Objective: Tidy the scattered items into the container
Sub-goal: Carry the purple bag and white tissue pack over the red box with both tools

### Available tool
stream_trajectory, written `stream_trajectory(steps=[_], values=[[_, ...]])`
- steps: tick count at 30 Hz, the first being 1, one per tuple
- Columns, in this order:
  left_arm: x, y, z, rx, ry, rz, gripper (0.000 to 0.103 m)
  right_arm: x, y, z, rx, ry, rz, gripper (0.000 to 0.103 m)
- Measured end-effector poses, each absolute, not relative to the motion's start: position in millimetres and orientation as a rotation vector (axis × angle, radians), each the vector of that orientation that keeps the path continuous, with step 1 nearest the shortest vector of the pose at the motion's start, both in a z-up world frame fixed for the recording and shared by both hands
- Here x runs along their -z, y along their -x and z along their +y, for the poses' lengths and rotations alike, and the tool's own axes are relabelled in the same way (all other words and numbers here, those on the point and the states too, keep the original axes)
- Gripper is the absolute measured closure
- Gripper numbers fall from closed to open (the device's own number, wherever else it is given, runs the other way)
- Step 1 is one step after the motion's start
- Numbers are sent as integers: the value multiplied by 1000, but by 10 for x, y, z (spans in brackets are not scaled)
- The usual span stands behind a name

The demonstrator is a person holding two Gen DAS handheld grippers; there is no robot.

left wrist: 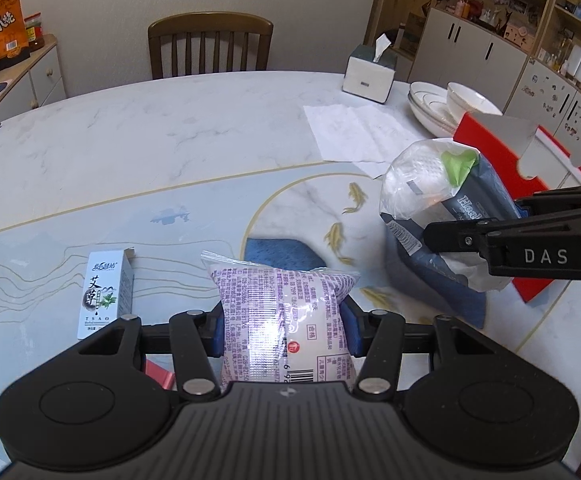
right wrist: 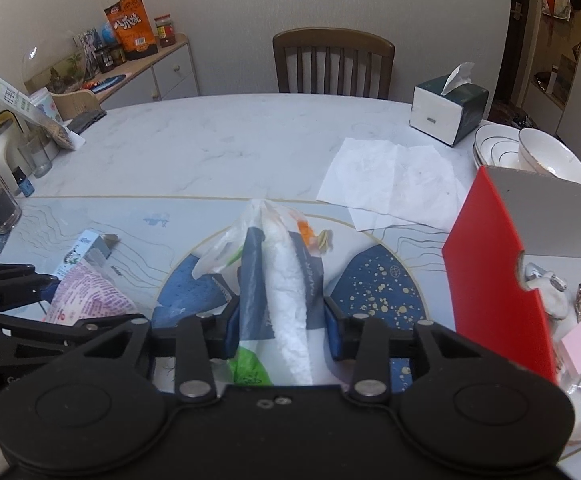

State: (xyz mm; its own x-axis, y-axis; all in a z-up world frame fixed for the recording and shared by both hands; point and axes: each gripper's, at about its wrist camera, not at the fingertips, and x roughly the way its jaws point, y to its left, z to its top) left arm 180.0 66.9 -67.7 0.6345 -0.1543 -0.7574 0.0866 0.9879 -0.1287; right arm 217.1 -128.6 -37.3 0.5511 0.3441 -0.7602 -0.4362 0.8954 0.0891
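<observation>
Above the patterned table mat (right wrist: 386, 284), a tissue pack (right wrist: 286, 288) is clamped by the right gripper (right wrist: 280, 330); a purple snack packet (left wrist: 286, 312) is clamped by the left gripper (left wrist: 286, 326). Both should be lifted clear of the red box (right wrist: 490, 264) wall at right before release.

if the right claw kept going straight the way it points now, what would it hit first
Probably the table mat, just beyond the tissue pack the right claw is clamped on. Nothing else stands in that line; the red box sits off to its right. Depth is hard to judge.
</observation>
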Motion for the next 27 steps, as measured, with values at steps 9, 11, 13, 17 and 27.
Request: stream_trajectory(steps=[9,11,13,17,27], values=[[438,-1753,488,171,91,842,52,97,-2066,-1515,-453,94,833,64],[386,-1748,442,176,90,836,52,40,-2048,-1575,-450,92,823,64],[334,-1741,397,182,91,831,52,-15,-2042,-1632,-450,89,815,64],[243,-1753,283,190,87,823,52,-108,-2031,-1758,-444,88,802,64],[42,-1804,-42,220,92,794,52,-284,-2043,-2186,-417,60,770,64]])
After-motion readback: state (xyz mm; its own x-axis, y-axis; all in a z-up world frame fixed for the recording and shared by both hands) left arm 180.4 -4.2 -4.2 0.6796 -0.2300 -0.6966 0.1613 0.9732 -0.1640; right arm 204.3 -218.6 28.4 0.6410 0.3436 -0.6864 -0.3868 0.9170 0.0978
